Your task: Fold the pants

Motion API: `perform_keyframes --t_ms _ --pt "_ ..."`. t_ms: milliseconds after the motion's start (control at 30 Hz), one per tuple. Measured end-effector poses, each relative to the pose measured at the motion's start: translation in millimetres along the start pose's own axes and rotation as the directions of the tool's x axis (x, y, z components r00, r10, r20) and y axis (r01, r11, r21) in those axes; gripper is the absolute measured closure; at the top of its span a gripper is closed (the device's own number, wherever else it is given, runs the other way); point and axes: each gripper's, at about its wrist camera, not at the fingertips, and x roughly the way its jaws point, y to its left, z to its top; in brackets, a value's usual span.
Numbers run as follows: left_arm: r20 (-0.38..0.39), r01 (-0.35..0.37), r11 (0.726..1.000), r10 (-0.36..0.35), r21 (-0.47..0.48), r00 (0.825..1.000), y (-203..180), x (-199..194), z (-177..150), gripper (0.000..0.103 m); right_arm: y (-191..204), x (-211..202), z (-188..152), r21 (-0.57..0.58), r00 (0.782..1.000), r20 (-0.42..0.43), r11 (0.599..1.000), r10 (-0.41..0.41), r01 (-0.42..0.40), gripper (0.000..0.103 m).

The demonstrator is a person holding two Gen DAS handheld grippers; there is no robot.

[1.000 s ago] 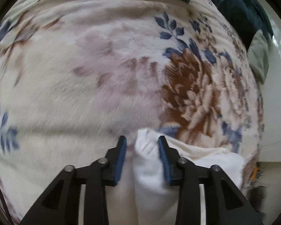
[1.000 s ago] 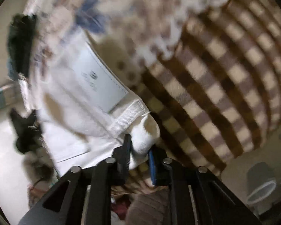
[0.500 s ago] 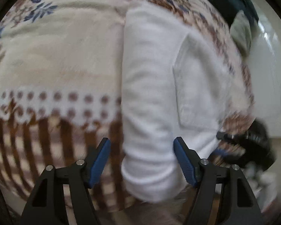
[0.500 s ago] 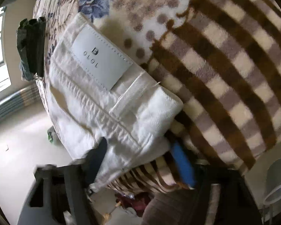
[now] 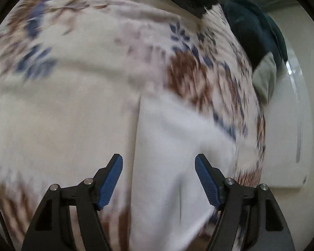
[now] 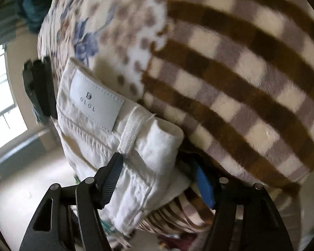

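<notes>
The white pants (image 5: 173, 167) lie folded on a floral and checked blanket (image 5: 73, 104). In the left wrist view my left gripper (image 5: 158, 173) is open, its blue pads either side of the pants, with nothing held. In the right wrist view the waistband end (image 6: 119, 138) shows a white label (image 6: 96, 102) and a belt loop (image 6: 131, 133). My right gripper (image 6: 160, 177) is open, with the waistband corner between its jaws and no grip on it. The left wrist view is blurred.
The blanket's brown checked part (image 6: 240, 73) hangs over the bed edge. Dark teal cloth (image 5: 255, 27) lies at the far right of the bed. A dark object (image 6: 39, 87) sits past the pants. Pale floor (image 6: 21, 177) lies below.
Both grippers have opened and let go of the white pants, which now rest folded on the blanket. The left view has swung back toward the floral part.
</notes>
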Motion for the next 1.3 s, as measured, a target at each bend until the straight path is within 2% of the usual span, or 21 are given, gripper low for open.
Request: perform_keyframes --t_ms 100,133,167,200,233,267,300,433,533,600,667,767,833,867,900,933,967,1033,1167,1233,1300 --pt "-0.045 0.011 0.997 -0.015 -0.080 0.999 12 46 49 0.033 -11 3 -9 0.003 0.999 0.030 1.000 0.012 -0.012 0.034" --pt "-0.064 -0.016 0.997 0.011 -0.076 0.998 13 56 56 0.036 -8 3 -10 -0.008 0.999 0.038 1.000 0.012 -0.012 0.035" --pt "-0.089 -0.084 0.996 0.083 -0.009 0.993 5 70 65 0.047 -4 8 -13 -0.022 0.999 0.041 1.000 0.010 -0.009 0.048" --pt "-0.088 -0.141 0.988 0.147 0.065 0.985 -4 73 63 0.067 2 11 -14 -0.043 0.999 0.046 0.999 0.013 -0.011 0.056" --pt "-0.071 -0.202 0.967 0.214 0.154 0.974 -14 75 62 0.072 10 7 -15 -0.080 0.998 0.062 0.997 -0.012 0.017 0.061" --pt "-0.043 -0.276 0.925 0.296 0.260 0.954 -28 78 56 0.077 21 -4 -16 -0.115 0.996 0.088 0.993 -0.029 0.039 0.083" --pt "-0.026 -0.309 0.901 0.332 0.304 0.943 -34 79 53 0.079 29 -12 -21 -0.138 0.992 0.114 0.988 -0.049 0.065 0.089" --pt "0.004 -0.375 0.858 0.399 0.350 0.917 -46 86 51 0.078 47 -42 -42 -0.207 0.976 0.194 0.968 -0.102 0.142 0.090" --pt "0.027 -0.413 0.827 0.437 0.381 0.899 -59 99 56 0.078 47 -46 -48 -0.225 0.974 0.176 0.957 -0.145 0.184 0.090" --pt "0.005 -0.401 0.844 0.427 0.356 0.904 -61 105 64 0.076 34 -38 -47 -0.200 0.970 0.158 0.956 -0.186 0.216 0.090" --pt "-0.030 -0.364 0.877 0.393 0.314 0.919 -54 101 73 0.075 17 -25 -33 -0.158 0.975 0.123 0.966 -0.186 0.204 0.088" --pt "-0.069 -0.262 0.935 0.286 0.237 0.956 -47 81 79 0.073 4 -13 -19 -0.126 0.979 0.080 0.973 -0.185 0.194 0.073" --pt "-0.061 -0.182 0.968 0.195 0.171 0.979 -42 54 76 0.065 0 -14 -13 -0.115 0.987 0.041 0.980 -0.156 0.160 0.064" --pt "-0.037 -0.151 0.977 0.158 0.151 0.987 -40 42 72 0.045 -2 -19 -13 -0.119 0.990 0.031 0.983 -0.137 0.140 0.050" --pt "0.000 -0.113 0.984 0.114 0.136 0.994 -39 27 66 0.019 -4 -25 -14 -0.121 0.993 0.031 0.986 -0.116 0.119 0.035" --pt "0.047 -0.057 0.990 0.052 0.127 0.998 -37 11 55 0.008 -7 -30 -16 -0.124 0.996 0.034 0.988 -0.088 0.091 0.027" --pt "0.075 -0.018 0.993 0.009 0.120 0.997 -36 0 46 0.002 -7 -35 -21 -0.136 0.997 0.035 0.988 -0.070 0.074 0.022" --pt "0.083 0.044 0.995 -0.051 0.091 0.995 -27 -4 34 0.002 -12 -38 -28 -0.168 0.998 0.014 0.984 -0.065 0.067 0.022" --pt "-0.061 0.122 0.992 -0.122 -0.009 0.991 -8 35 3 0.002 -21 -15 -41 -0.182 0.998 -0.060 0.983 0.012 -0.023 0.021" --pt "-0.138 0.135 0.989 -0.142 -0.059 0.980 -1 59 -15 0.002 -25 -1 -39 -0.169 0.997 -0.056 0.984 0.054 -0.063 0.015" --pt "-0.171 0.120 0.992 -0.125 -0.041 0.977 -2 71 -27 0.002 -31 6 -37 -0.145 0.994 -0.027 0.984 0.104 -0.107 0.013"
